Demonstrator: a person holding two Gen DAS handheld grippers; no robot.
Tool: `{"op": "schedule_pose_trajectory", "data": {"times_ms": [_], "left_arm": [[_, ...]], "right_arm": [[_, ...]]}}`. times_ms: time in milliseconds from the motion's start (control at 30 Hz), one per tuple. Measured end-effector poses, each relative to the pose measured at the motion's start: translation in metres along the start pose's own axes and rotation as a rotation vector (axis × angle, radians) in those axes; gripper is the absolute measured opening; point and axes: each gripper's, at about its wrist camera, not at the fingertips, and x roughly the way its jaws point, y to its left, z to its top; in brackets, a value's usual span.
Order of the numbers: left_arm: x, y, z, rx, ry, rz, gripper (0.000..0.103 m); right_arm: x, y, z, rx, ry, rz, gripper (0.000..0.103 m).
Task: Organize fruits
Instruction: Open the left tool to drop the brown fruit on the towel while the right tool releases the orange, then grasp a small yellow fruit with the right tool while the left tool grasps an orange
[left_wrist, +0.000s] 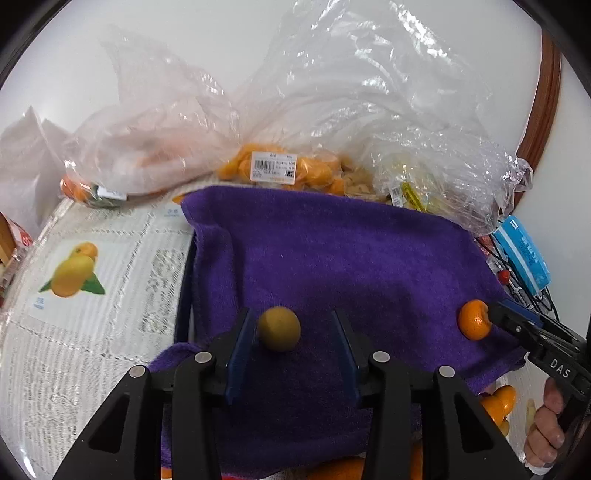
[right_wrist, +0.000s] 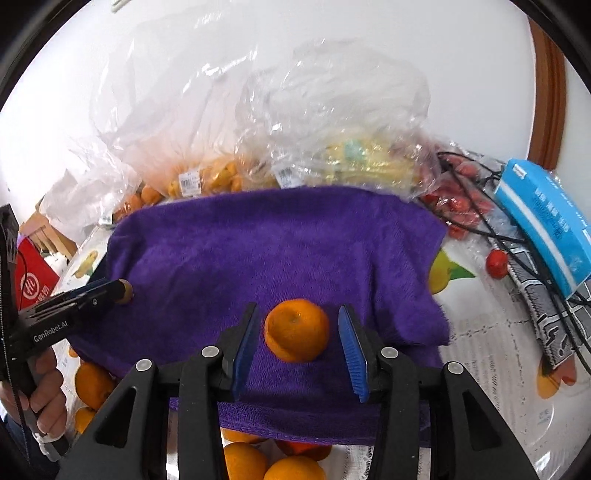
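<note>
While both pairs of jaws stand wide apart, each frames one fruit on the purple towel (left_wrist: 351, 258) without touching it. Between the blue pads of the left gripper (left_wrist: 295, 347) sits a small dull yellow-green fruit (left_wrist: 279, 328), close to the left pad and clear of the right one. The right gripper (right_wrist: 298, 332) brackets an orange mandarin (right_wrist: 297, 329), with a gap on either side of it. Neither tool holds anything.

Seen from the left wrist, the mandarin lies near the towel's right edge with the right gripper's fingertips just against it; from the right wrist, the yellow-green fruit shows at the towel's left edge at the tip of the left gripper. A hand (left_wrist: 546, 424) grips the right tool's handle, and another hand (right_wrist: 44, 387) grips the left one.

More oranges (right_wrist: 258, 461) lie below the towel's near edge. Beyond its far edge are clear plastic bags (left_wrist: 295, 110), one holding labelled orange fruit (left_wrist: 273, 168) and another pale yellow produce. A lace cloth with fruit prints (left_wrist: 74, 273) covers the bench to the left. To the right lie a blue box (right_wrist: 546, 229), red fruits (right_wrist: 496, 263) and black cables (right_wrist: 517, 254).
</note>
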Motion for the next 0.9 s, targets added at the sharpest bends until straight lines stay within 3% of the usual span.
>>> {"op": "schedule_pose_trajectory", "data": {"times_ms": [200,367,433,767,900], "left_arm": [[-0.03,-0.004,0.005,-0.006,-0.078,-0.033,0.041],[-0.043,-0.011,0.005,0.005,-0.081,-0.026,0.04],[-0.05,-0.011,0.001,0.002,-0.079,-0.046,0.041],[-0.081,0.006,-0.043,0.027,-0.077,0.044,0.044],[-0.086,0.019,-0.06,0.004,-0.043,0.053,0.044]], "right_arm": [[-0.024,0.001,-0.001,0.009,-0.041,-0.032,0.044],[-0.05,0.006,-0.012,-0.006,-0.089,-0.083,0.044],[-0.053,0.004,-0.021,0.018,-0.067,-0.072,0.044],[-0.064,0.01,-0.088,0.082,0.063,-0.004,0.044],[-0.055,0.021,-0.101,0.059,0.069,-0.046,0.043]]}}
